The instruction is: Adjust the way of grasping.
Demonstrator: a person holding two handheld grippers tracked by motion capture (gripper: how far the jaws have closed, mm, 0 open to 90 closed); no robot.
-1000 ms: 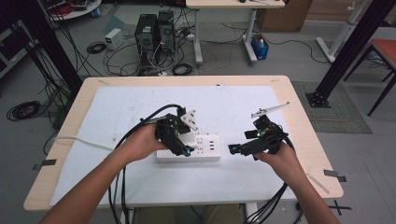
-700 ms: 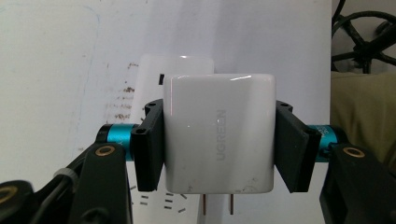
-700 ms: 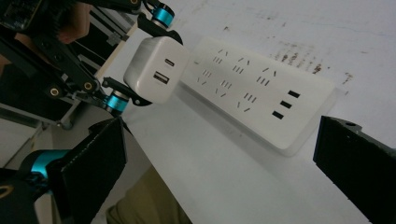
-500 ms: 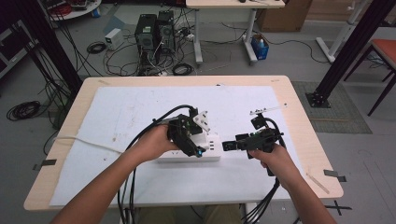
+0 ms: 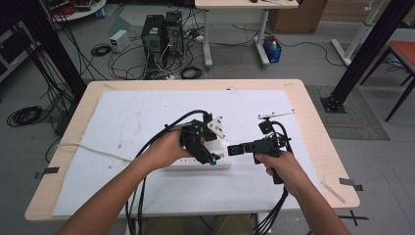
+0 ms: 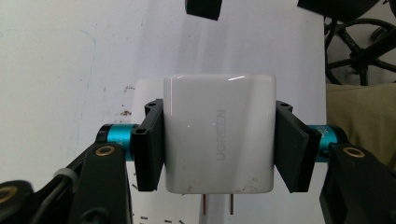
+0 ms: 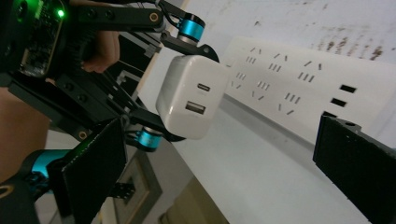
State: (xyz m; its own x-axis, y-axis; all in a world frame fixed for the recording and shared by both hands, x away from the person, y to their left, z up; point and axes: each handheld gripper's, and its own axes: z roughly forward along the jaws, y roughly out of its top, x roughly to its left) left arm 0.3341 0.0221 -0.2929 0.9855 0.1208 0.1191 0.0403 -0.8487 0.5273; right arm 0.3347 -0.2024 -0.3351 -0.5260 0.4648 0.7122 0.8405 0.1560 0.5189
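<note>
Over the power strip [image 5: 198, 161], L gripper [image 6: 218, 145] pinches white charger [image 6: 218, 140]; R gripper [image 7: 224, 163] jaws spread, empty.

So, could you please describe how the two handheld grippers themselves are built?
Both the left gripper and the right gripper are black, with flat black pads on teal collars and brass-coloured screws. Black cables trail off them, and the left one carries a grey three-cornered plate.

Light wooden surface [image 5: 313, 105] under white sheet [image 5: 142, 117]; black computer towers [image 5: 161, 32] on floor at 11 o'clock.
</note>
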